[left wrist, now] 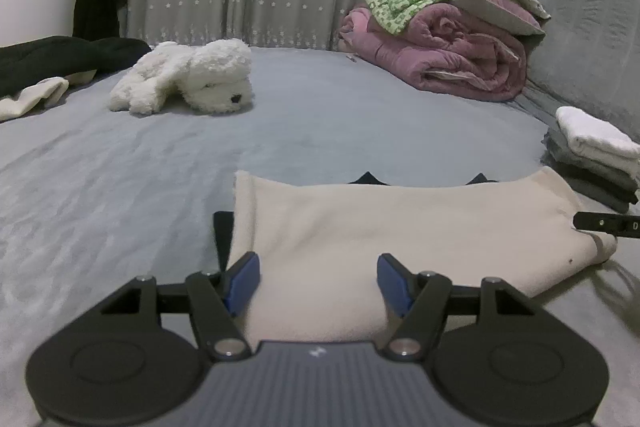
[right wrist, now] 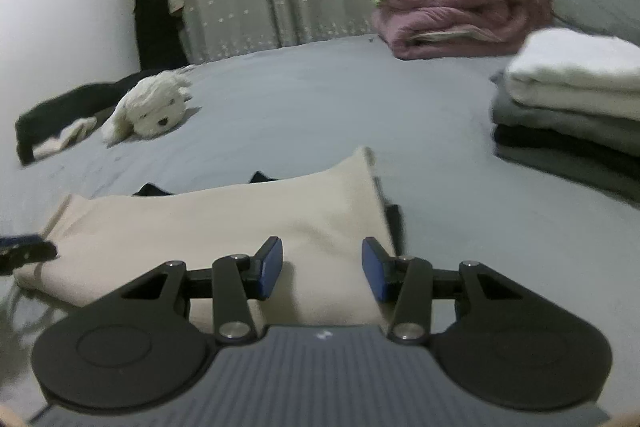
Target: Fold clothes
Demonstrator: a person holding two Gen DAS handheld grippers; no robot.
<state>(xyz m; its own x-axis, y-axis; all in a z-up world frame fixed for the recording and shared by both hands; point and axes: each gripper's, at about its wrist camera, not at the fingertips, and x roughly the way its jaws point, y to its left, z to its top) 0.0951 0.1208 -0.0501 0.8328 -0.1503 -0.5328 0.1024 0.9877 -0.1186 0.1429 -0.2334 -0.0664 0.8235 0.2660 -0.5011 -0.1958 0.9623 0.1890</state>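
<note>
A cream garment [left wrist: 400,227] [right wrist: 224,223] lies folded flat on the grey bed sheet [left wrist: 120,179] [right wrist: 300,115], with bits of black cloth [left wrist: 222,227] peeking out from under its edges. My left gripper [left wrist: 319,283] stands open over the garment's left end, cloth lying between and under its blue pads. My right gripper [right wrist: 322,273] is open over the garment's right end, its right pad at the cloth's edge. Each gripper's tip shows at the side of the other's view. Neither pair of pads presses the cloth.
A stack of folded clothes [left wrist: 596,155] [right wrist: 572,107] sits close on the right. A white plush dog [left wrist: 188,79] [right wrist: 148,111] and black clothing [left wrist: 60,59] lie at the far left. A rolled pink quilt [left wrist: 440,51] with a green blanket is at the back right.
</note>
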